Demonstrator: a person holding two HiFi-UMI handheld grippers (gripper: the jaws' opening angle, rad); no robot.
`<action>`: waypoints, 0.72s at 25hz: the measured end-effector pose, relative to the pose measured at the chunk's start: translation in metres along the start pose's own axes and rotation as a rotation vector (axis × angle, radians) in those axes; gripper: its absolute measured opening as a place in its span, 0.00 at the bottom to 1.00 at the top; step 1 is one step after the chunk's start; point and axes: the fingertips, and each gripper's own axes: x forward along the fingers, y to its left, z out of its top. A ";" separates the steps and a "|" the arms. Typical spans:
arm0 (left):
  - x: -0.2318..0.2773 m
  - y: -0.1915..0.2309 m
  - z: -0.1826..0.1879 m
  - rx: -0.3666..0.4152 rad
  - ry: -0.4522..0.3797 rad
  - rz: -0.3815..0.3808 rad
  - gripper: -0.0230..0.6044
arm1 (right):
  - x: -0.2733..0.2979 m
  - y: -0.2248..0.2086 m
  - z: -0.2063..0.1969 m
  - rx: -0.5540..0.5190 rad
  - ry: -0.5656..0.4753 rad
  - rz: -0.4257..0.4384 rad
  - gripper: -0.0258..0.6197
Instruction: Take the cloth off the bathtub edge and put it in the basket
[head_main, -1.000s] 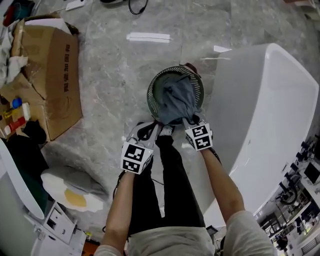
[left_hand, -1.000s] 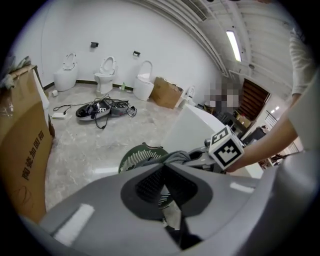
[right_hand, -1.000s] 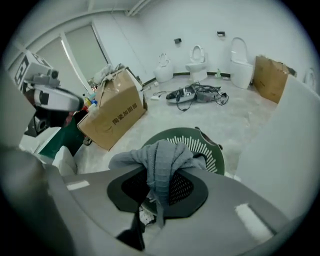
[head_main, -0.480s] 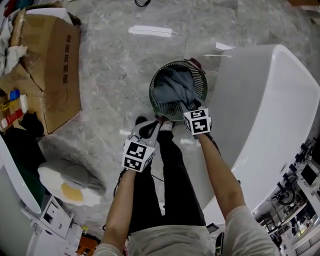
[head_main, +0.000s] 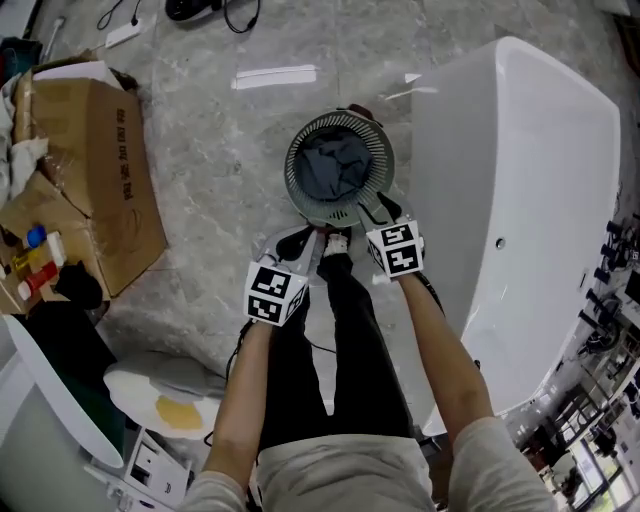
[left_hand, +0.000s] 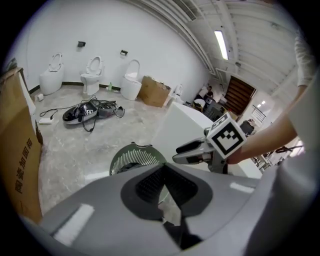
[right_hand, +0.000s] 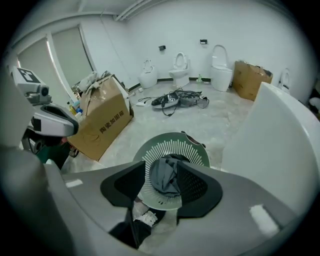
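The dark blue-grey cloth (head_main: 335, 165) lies bunched inside the round green slatted basket (head_main: 296, 195) on the floor, left of the white bathtub (head_main: 520, 150). My right gripper (head_main: 377, 210) hovers at the basket's near rim, apart from the cloth, and its jaws are opening with nothing held. In the right gripper view the cloth (right_hand: 165, 177) shows down in the basket (right_hand: 175, 142) through the gap of the right gripper (right_hand: 161, 170). My left gripper (head_main: 303, 243) stays nearer, over the person's shoes, with its tips together. From the left gripper (left_hand: 162, 170) I see the basket (left_hand: 132, 155).
A cardboard box (head_main: 100, 170) stands at the left. A white strip (head_main: 275, 76) and cables (head_main: 200, 10) lie beyond the basket. A fried-egg cushion (head_main: 170, 395) is at the lower left. Toilets (left_hand: 92, 75) line the far wall. The person's legs (head_main: 345, 340) stand between both arms.
The cloth hung from the right gripper over the basket's near rim; now it has dropped fully inside. The right jaws have parted and drawn back a little.
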 end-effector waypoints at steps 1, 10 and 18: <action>-0.004 -0.005 0.004 0.022 0.002 -0.014 0.13 | -0.012 0.004 0.001 0.027 -0.011 -0.009 0.31; -0.090 -0.040 0.030 0.163 0.019 -0.111 0.13 | -0.151 0.094 0.023 0.193 -0.157 -0.093 0.31; -0.167 -0.092 0.046 0.190 -0.003 -0.148 0.13 | -0.246 0.154 0.032 0.280 -0.285 -0.141 0.31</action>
